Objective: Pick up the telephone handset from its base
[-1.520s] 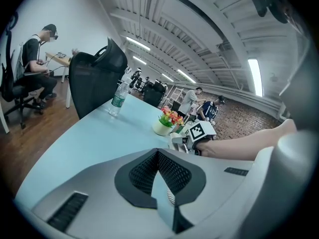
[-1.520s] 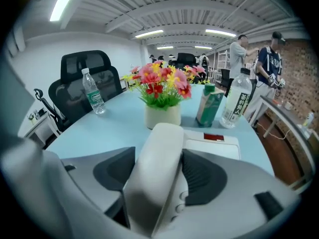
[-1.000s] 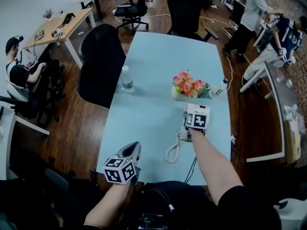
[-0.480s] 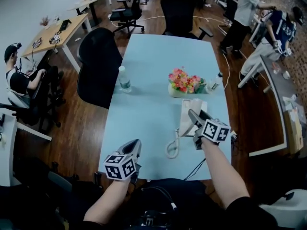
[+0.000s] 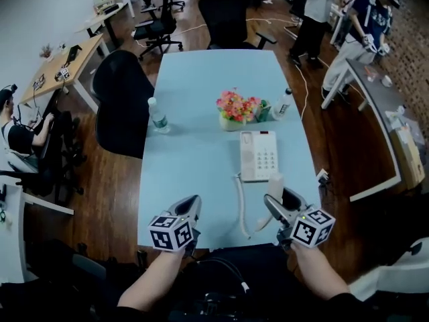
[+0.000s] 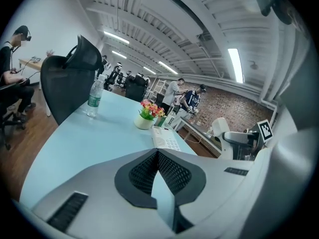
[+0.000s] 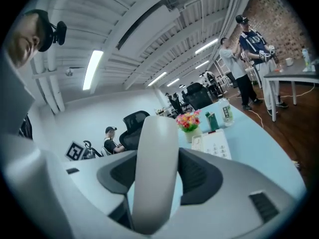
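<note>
The white telephone base [image 5: 258, 155] lies on the pale blue table [image 5: 201, 159] with its cradle side bare. Its white handset [image 5: 275, 183] is off the base, held upright in the air near the table's front edge. My right gripper [image 5: 280, 200] is shut on it. In the right gripper view the handset [image 7: 157, 168] stands between both pads, with the base [image 7: 214, 144] beyond. A coiled cord [image 5: 240, 203] runs from the base towards the handset. At the front left my left gripper [image 5: 192, 205] is shut on nothing, pads touching in its own view [image 6: 157, 156].
A pot of flowers [image 5: 236, 110] stands behind the base, a small bottle [image 5: 283, 102] to its right and a water bottle [image 5: 158, 116] near the left edge. A black chair [image 5: 120, 99] stands at the table's left. People are at desks farther off.
My right gripper has come from the base back towards the front edge and upward, carrying the handset off its cradle. The cord has stretched out. The left gripper has shifted only slightly.
</note>
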`<state>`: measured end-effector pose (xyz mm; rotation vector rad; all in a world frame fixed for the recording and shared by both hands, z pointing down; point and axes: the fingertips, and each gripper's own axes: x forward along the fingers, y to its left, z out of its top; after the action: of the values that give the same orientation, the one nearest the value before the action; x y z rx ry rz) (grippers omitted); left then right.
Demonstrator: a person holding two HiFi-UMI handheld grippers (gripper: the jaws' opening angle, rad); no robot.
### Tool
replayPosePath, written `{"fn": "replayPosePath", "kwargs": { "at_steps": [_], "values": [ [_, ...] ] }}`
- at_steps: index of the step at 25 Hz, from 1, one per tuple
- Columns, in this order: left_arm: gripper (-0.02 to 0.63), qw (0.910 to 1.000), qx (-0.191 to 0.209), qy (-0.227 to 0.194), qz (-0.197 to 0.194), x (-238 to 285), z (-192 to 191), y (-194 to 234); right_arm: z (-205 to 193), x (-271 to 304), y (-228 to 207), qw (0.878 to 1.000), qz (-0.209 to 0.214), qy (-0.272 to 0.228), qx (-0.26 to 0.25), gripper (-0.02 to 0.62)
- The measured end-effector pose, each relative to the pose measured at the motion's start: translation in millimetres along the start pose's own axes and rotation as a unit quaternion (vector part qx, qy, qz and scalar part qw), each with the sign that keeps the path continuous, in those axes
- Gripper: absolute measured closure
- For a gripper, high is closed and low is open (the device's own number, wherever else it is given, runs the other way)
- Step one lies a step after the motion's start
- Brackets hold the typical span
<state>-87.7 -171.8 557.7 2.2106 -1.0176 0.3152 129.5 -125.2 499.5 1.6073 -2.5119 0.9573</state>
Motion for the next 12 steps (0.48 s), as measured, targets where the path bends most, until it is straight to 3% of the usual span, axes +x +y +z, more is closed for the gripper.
{"fn": "replayPosePath", "kwargs": {
  "at_steps": [5,12],
  "values": [
    [0.606,0.9996,0.017,0.009,-0.019,7.8,-1.6,-16.4,-29.0,-20.9,-9.4,1.0,-0.007,0.007,0.018,0.337],
    [0.606,0.9988,0.032,0.017,-0.031,8.8,-2.0,-29.4,-20.7,-20.9,-11.1,1.0,-0.019,-0.01,0.001,0.339]
  ]
}}
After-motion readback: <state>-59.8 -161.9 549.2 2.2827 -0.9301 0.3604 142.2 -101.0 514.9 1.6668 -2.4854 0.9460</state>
